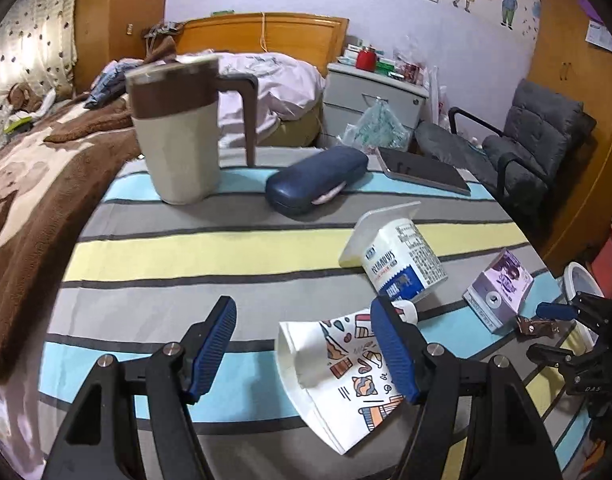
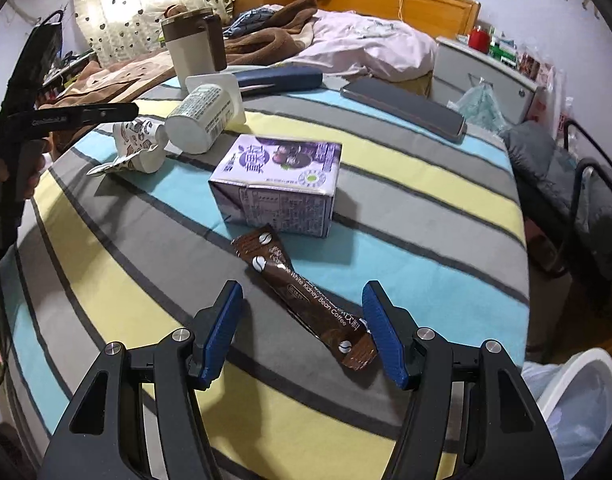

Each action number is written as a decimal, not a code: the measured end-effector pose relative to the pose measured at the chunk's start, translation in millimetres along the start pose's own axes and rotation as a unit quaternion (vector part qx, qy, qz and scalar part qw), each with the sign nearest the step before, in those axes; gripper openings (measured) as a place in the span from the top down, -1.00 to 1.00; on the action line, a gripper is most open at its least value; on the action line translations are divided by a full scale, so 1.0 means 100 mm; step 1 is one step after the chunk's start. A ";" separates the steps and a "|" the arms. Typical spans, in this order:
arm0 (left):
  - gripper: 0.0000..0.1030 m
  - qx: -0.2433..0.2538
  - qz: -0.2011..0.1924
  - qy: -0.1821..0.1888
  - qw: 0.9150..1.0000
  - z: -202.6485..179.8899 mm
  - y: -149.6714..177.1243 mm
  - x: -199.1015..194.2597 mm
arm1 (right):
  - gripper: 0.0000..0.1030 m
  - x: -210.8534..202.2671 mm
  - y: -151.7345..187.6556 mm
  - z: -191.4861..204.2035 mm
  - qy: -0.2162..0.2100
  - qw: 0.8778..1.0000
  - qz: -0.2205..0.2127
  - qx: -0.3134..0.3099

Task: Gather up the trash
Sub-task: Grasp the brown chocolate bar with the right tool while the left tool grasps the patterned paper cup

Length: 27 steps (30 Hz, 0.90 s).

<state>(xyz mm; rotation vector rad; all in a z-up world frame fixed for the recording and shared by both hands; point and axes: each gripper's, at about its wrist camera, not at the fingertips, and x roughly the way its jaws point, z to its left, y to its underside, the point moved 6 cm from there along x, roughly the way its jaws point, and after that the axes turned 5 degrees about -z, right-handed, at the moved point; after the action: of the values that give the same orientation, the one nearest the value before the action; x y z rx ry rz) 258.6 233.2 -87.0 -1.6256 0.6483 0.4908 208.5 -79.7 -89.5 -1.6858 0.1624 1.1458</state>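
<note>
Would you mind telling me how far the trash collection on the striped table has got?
Nothing looks binned yet. Both claws are open and empty: the right claw straddles the coffee sachet, the left claw is beside the crushed paper cup. Still left on the table: sachet, cup, yogurt tub and purple carton. The bin stands at the table edge.

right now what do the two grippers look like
Both match: the left gripper and right gripper have black angular frames with triangular cutouts and silver pivot bolts, ending in blue ribbed pads. The left one's side carries small pale lettering, too small to read.
</note>
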 end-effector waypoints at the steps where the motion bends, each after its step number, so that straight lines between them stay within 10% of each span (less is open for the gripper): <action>1: -0.39 -0.002 0.004 0.007 1.000 -0.01 0.02 0.02 | -0.21 0.00 0.00 0.00 0.001 1.000 0.002 0.000; 9: -0.39 0.003 0.018 0.031 0.999 -0.11 0.13 0.00 | 0.62 -0.07 0.05 0.06 0.017 1.000 0.006 -0.013; 21: -0.39 0.023 0.038 0.082 0.996 -0.55 0.49 -0.27 | 0.63 -0.14 0.11 0.09 0.022 1.000 0.002 0.014; 27: -0.41 0.050 -0.025 0.038 0.998 -0.51 0.31 -0.56 | 0.63 -0.13 0.13 0.08 0.022 1.000 0.002 0.021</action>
<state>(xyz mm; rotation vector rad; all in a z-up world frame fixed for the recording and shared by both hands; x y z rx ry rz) 193.5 187.7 -66.0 -1.5686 0.6764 0.3557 189.1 -84.6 -88.1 -1.6745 0.2162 1.1000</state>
